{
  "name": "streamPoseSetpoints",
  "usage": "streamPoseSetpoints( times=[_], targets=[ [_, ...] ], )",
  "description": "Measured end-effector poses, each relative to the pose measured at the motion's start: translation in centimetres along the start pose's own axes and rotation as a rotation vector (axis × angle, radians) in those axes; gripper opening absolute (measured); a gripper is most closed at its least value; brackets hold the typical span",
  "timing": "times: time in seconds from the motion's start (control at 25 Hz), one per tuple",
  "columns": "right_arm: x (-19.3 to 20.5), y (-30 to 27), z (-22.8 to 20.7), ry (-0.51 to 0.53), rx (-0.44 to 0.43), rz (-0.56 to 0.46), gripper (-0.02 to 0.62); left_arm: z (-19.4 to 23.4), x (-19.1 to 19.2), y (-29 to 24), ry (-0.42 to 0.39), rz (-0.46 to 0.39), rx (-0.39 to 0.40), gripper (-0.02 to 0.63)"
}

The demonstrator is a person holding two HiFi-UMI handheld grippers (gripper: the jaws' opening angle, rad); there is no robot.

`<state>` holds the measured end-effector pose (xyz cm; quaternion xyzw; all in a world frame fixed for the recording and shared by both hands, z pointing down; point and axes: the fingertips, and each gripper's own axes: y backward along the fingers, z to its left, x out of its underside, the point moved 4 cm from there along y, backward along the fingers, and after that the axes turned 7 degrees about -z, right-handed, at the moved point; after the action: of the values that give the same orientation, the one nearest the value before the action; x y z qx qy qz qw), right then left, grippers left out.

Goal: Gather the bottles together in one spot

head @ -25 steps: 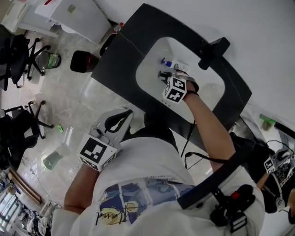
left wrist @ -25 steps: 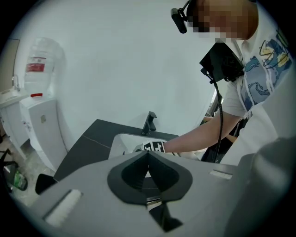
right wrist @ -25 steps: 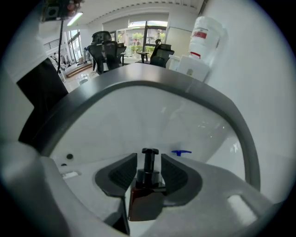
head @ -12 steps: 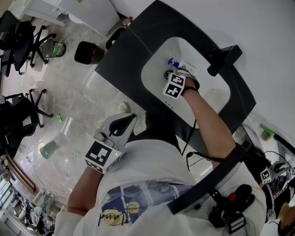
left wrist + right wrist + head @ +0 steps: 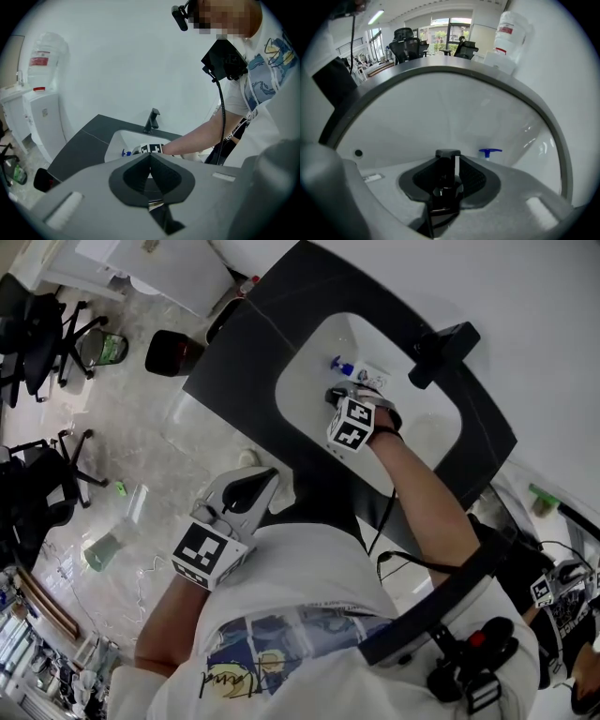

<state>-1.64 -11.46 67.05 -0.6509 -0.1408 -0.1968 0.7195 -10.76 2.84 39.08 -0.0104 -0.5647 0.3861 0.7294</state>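
A shared office or lab with a washroom-style corner is shown. In the head view a white sink basin (image 5: 305,427), set in a dark countertop (image 5: 239,352) with a black faucet (image 5: 441,348), is seen at one o'clock. Office chairs (image 5: 42,343) are parked at ten o'clock on a pale stone floor (image 5: 141,456). A water dispenser (image 5: 42,126) is seen at nine o'clock in the left gripper view.

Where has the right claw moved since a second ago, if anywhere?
No: the right claw stays near the blue-capped bottle, below the faucet. Its jaws have just been closing on a dark object between them.
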Motion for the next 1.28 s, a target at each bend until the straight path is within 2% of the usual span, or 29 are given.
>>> streamPoseSetpoints(
  times=[0.28, 0.36, 0.4, 0.56, 1.0, 1.28],
  targets=[
    [0.6, 4.0, -0.3, -0.088, 0.112, -0.117, 0.109, -1.3, -0.6, -1.4, -0.051, 0.019, 0.082, 0.002],
    [1.1, 5.0, -0.4, -0.122, 0.141, -0.157, 0.107, -1.6, -0.8, -1.8, -0.072, 0.024, 0.098, 0.003],
    [1.4, 5.5, -0.3, -0.137, 0.155, -0.176, 0.084, -1.8, -0.9, -2.0, -0.079, 0.028, 0.104, 0.003],
    [2.2, 6.9, 0.1, -0.2, 0.22, -0.241, 0.084, -2.4, -1.1, -2.2, -0.11, 0.049, 0.128, 0.002],
    [4.2, 15.3, -1.6, -0.54, 0.437, -0.429, 0.084, -4.5, -3.2, -4.1, -0.195, 0.057, 0.218, 0.002],
    [6.6, 22.0, -2.7, -0.651, 0.587, -0.514, 0.084, -6.4, -4.4, -5.8, -0.244, 0.052, 0.292, 0.002]
  ],
)
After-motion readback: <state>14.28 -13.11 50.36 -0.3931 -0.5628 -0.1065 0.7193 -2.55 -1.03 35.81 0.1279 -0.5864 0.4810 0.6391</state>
